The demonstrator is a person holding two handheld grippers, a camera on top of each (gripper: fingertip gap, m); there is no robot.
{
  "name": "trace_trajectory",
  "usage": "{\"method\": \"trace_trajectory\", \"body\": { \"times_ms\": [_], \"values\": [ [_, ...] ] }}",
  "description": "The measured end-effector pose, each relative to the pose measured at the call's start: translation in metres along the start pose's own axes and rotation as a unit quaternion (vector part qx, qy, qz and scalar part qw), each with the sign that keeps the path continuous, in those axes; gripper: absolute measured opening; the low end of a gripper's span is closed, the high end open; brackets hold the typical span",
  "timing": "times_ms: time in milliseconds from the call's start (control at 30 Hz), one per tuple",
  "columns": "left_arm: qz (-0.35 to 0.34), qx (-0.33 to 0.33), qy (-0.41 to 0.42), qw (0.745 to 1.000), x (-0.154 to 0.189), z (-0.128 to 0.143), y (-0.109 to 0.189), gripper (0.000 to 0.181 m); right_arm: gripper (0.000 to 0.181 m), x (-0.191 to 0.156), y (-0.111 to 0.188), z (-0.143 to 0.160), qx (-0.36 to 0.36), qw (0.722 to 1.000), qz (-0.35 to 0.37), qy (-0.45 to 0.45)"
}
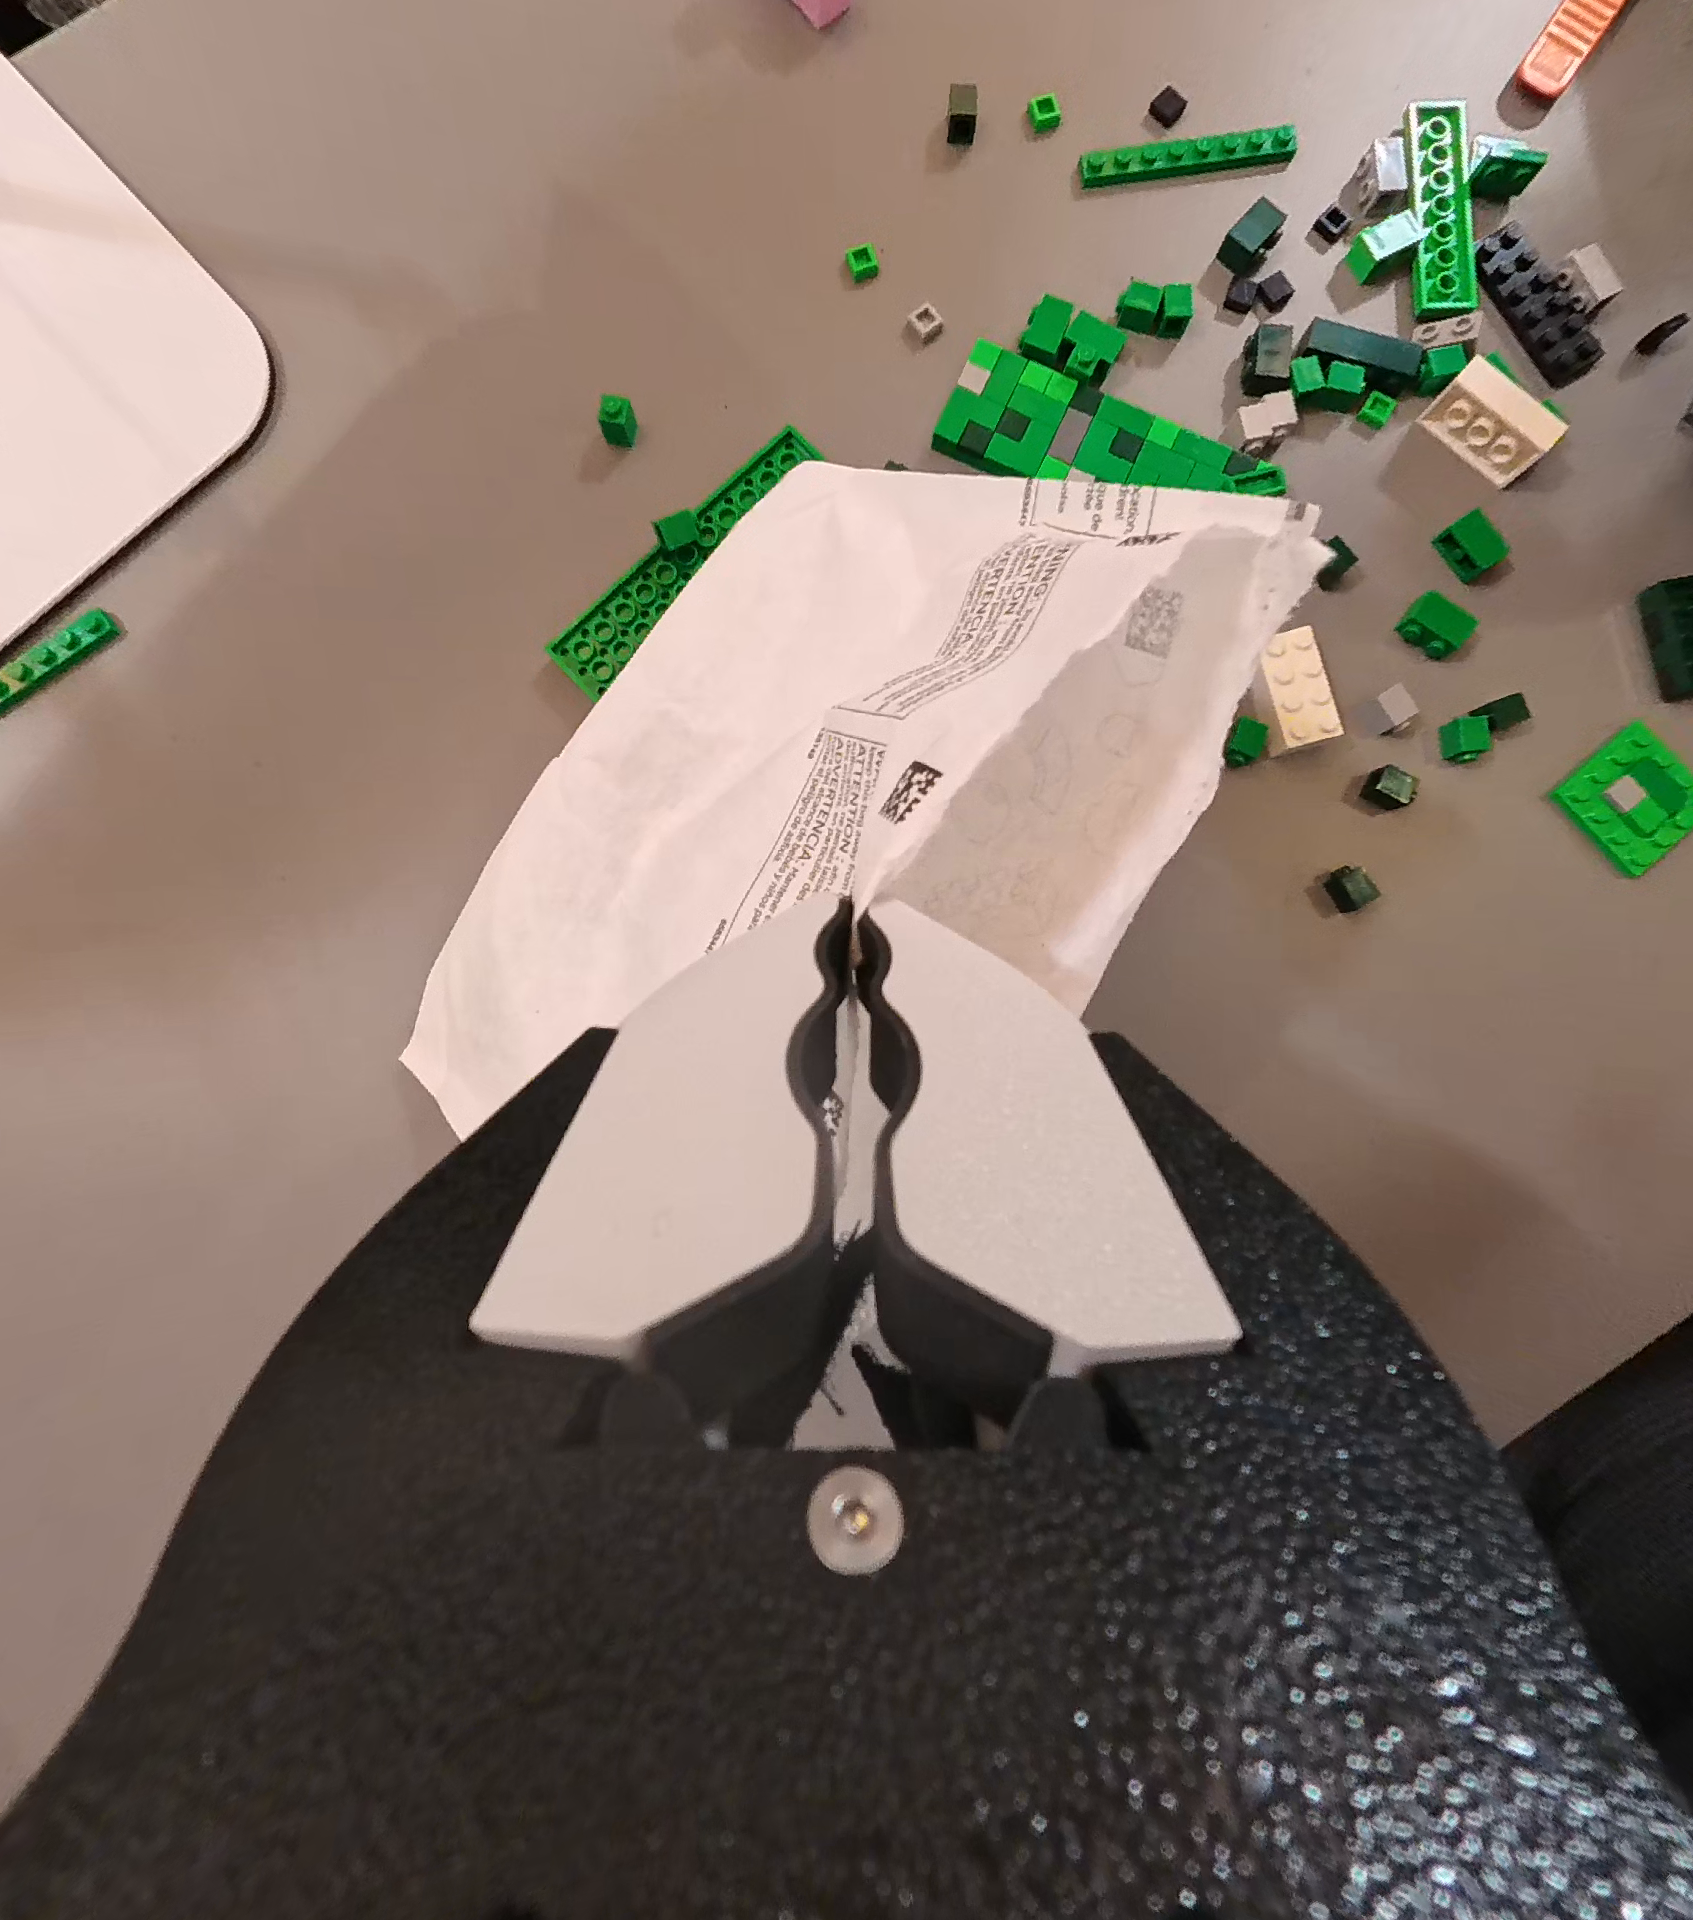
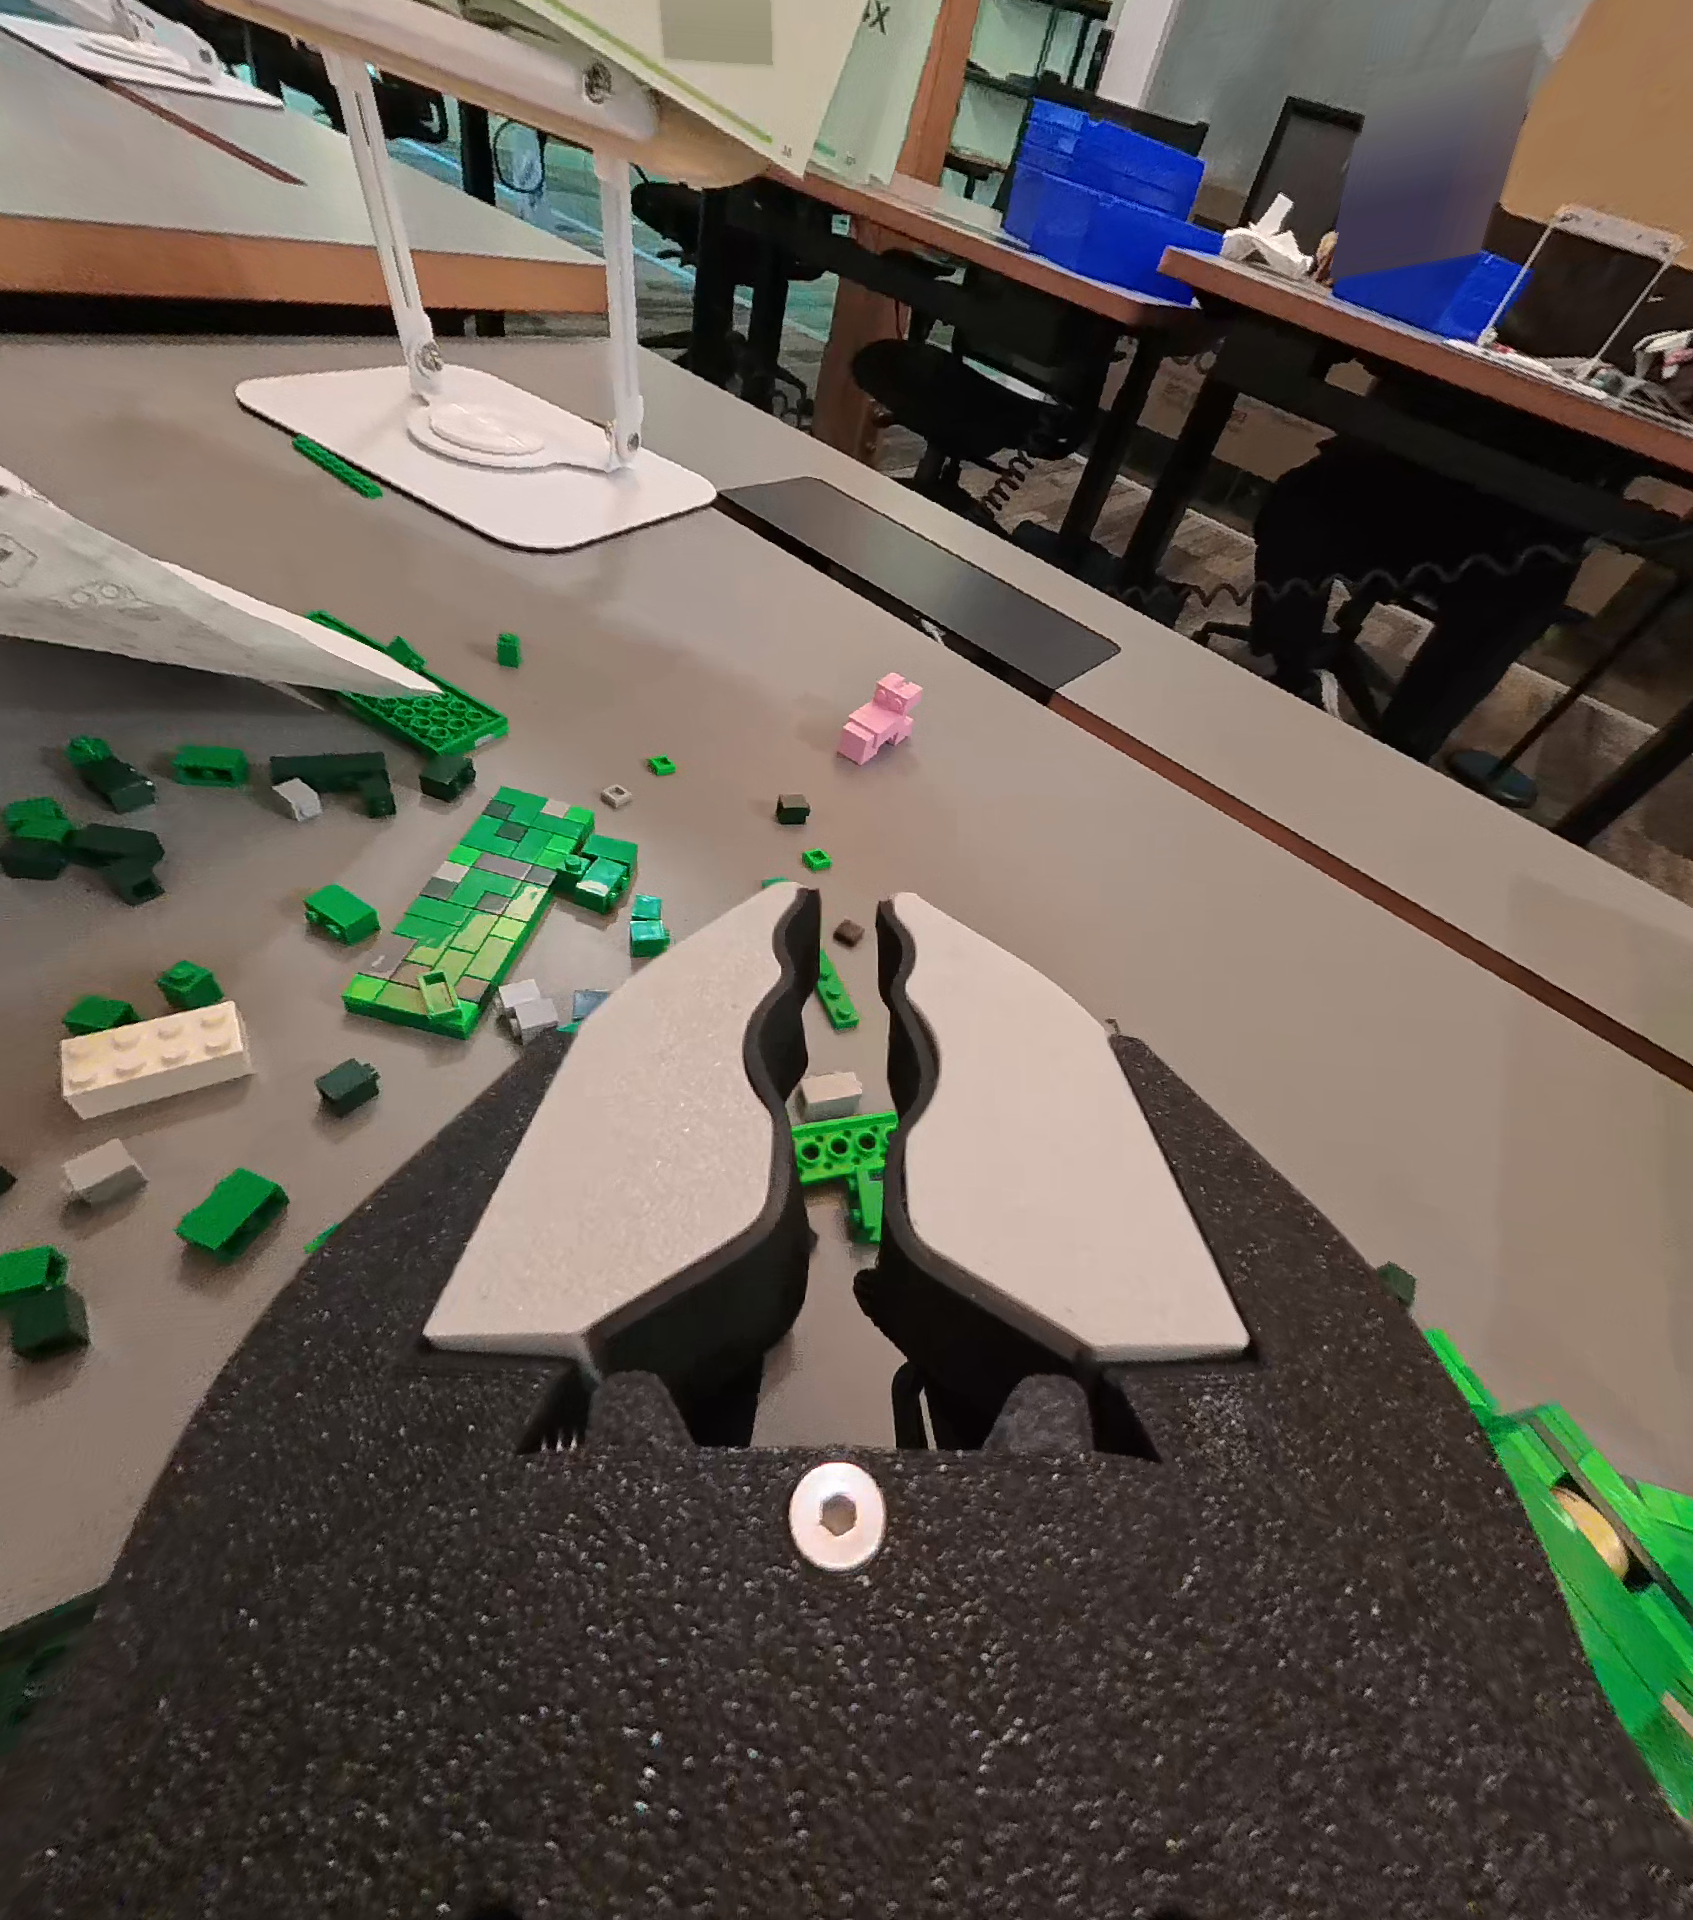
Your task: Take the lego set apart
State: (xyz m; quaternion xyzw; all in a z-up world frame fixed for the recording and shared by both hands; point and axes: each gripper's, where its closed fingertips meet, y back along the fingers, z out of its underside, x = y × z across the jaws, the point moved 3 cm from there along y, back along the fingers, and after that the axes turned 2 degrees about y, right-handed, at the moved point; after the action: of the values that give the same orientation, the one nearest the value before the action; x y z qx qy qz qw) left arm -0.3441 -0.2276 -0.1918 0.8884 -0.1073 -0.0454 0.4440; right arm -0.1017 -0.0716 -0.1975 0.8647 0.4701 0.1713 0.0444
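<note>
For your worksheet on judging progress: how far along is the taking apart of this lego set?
Mostly done: many loose bricks lie scattered on the table. In hand: the left gripper is shut on a white paper bag, not a brick; the right gripper is open and empty. Left: the green tiled panel is still assembled.

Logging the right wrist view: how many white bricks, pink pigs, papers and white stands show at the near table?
white brick: 1
pink pig: 1
paper: 1
white stand: 1
Total: 4
</note>
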Motion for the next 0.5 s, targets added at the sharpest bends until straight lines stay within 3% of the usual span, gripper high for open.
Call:
{"method": "trace_trajectory", "body": {
  "times_ms": [133, 367, 500],
  "values": [
    [-0.002, -0.001, 0.000, 1.000, 0.000, 0.000, -0.001, 0.000, 0.020, 0.008, 0.004, -0.004, 0.015, 0.999, 0.042, 0.013],
    [-0.006, -0.001, 0.005, 1.000, -0.003, 0.000, -0.001, 0.000, 0.021, 0.016, 0.012, -0.011, 0.042, 0.996, 0.076, 0.023],
    [-0.005, -0.001, 0.006, 1.000, -0.004, 0.001, -0.002, 0.000, 0.046, 0.024, 0.014, -0.012, 0.052, 0.992, 0.113, 0.015]
  ]
}}
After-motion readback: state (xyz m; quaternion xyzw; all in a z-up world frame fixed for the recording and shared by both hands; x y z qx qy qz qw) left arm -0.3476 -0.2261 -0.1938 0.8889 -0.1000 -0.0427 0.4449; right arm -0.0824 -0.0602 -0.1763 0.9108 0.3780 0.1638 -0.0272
